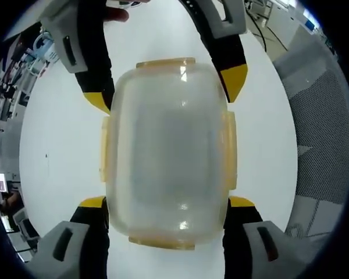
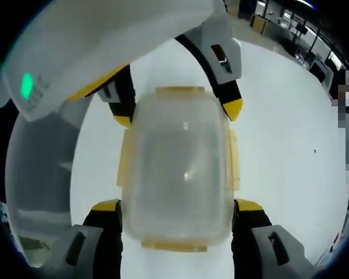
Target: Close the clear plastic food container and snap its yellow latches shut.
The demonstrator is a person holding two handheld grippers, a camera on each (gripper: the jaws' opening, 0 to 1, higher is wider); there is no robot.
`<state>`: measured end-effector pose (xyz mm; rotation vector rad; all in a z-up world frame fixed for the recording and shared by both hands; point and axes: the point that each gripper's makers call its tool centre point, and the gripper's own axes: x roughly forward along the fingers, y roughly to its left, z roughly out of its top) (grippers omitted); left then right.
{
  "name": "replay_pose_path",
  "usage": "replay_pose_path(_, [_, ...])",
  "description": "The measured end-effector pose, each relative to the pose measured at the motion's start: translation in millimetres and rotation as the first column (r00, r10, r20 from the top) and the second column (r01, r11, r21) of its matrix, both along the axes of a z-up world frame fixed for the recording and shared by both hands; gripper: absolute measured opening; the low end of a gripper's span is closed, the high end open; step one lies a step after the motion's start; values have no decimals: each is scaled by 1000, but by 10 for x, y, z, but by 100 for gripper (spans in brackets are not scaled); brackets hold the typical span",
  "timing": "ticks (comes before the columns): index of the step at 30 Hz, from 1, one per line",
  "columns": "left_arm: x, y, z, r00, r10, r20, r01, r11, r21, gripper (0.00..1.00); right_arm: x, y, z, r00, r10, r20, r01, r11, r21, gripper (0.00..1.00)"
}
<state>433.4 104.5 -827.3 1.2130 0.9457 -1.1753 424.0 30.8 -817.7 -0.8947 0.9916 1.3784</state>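
Lid on container (image 1: pixel 170 154), between both jaw pairs. Left gripper (image 1: pixel 166 200), right gripper (image 2: pixel 177 203): jaws apart, flanking it. Yellow latches (image 1: pixel 230 151) apparently unsnapped; snapping remains.

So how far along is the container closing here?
The lid already sits on the container. Both hand-held grippers, left and right, straddle opposite ends, jaws open. The yellow latches lie along the sides; whether any has snapped shut can't be told, so latching is probably left.
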Motion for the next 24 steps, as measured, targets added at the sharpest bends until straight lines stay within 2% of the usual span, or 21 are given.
replay_pose_path(24, [67,-9,1,1000,-1,1,1,1000,-7,82,63,-11,1,1000,2,-1,-2,1000,-6,77])
